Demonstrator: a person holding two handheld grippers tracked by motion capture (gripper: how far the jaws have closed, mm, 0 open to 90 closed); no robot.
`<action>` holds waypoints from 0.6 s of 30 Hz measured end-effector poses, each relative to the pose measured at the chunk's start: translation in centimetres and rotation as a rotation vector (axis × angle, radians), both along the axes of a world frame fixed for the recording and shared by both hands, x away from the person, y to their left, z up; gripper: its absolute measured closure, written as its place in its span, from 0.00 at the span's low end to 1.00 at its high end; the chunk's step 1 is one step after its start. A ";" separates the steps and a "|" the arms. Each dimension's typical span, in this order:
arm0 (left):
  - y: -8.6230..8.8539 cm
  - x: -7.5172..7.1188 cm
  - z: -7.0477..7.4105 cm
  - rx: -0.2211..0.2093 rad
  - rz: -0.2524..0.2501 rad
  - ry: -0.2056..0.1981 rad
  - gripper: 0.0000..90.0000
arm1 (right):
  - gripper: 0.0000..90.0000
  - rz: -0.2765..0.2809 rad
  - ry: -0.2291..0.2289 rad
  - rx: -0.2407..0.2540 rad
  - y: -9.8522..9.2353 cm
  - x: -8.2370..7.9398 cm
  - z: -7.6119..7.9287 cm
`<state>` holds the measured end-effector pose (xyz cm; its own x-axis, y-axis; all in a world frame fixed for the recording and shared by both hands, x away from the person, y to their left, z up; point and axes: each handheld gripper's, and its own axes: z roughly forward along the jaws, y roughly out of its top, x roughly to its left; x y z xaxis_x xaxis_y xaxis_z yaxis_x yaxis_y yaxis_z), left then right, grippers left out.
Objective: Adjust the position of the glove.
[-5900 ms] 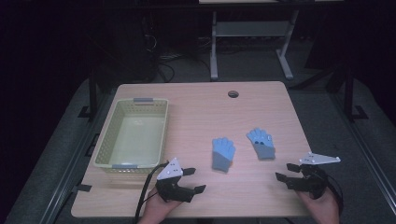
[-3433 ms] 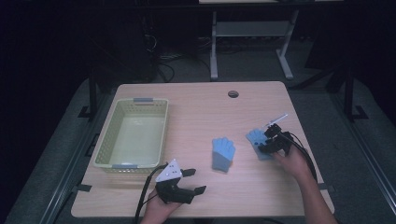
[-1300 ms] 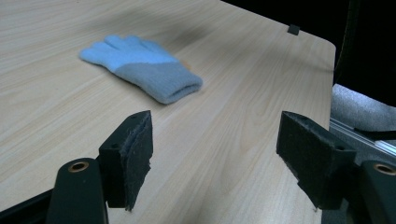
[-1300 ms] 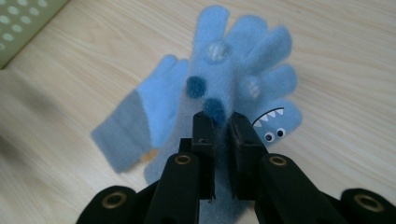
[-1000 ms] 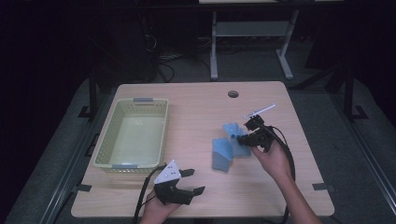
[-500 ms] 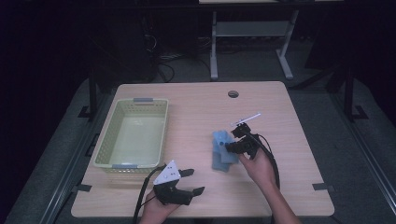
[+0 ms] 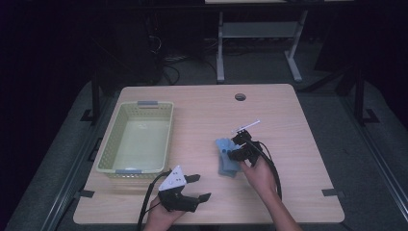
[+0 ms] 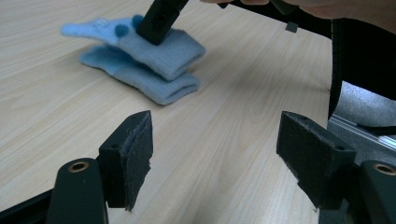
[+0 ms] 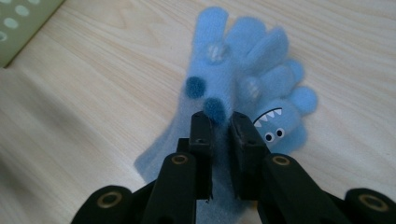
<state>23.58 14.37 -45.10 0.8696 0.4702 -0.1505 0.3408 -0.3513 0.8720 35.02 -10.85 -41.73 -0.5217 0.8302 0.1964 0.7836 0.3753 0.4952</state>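
Two light-blue gloves (image 7: 225, 156) lie near the middle of the table, one stacked on the other (image 8: 154, 86); the right gripper view shows the upper glove (image 9: 233, 79) with two dark-blue pompoms (image 9: 194, 87) and the lower one peeking out at the right with one small monster face (image 9: 275, 126). One pale-green basket (image 7: 108, 159) stands on the left side of the table. There is one wooden table (image 7: 298, 110), with one round hole (image 7: 240, 96) near its far edge. Two grippers are present: the left gripper (image 7: 192, 187) at the near edge and the right gripper (image 7: 232, 150) at the gloves. One metal stand (image 7: 260, 33) stands on the floor beyond the far side.
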 end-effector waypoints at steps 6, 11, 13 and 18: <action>-0.1 -0.1 0.1 -0.003 -0.001 -0.004 0.30 | 0.79 -0.008 0.029 -0.012 0.2 0.2 -1.1; -0.1 -0.1 0.0 0.000 -0.002 -0.003 0.30 | 0.68 0.004 0.016 -0.002 0.1 0.0 -1.1; 0.0 -0.1 0.1 0.003 0.002 -0.003 0.30 | 0.65 0.011 0.000 0.017 -0.6 -0.2 -0.7; -0.2 0.7 0.0 -0.018 0.037 0.036 0.38 | 0.72 0.003 -0.014 0.096 -2.9 -1.3 -0.3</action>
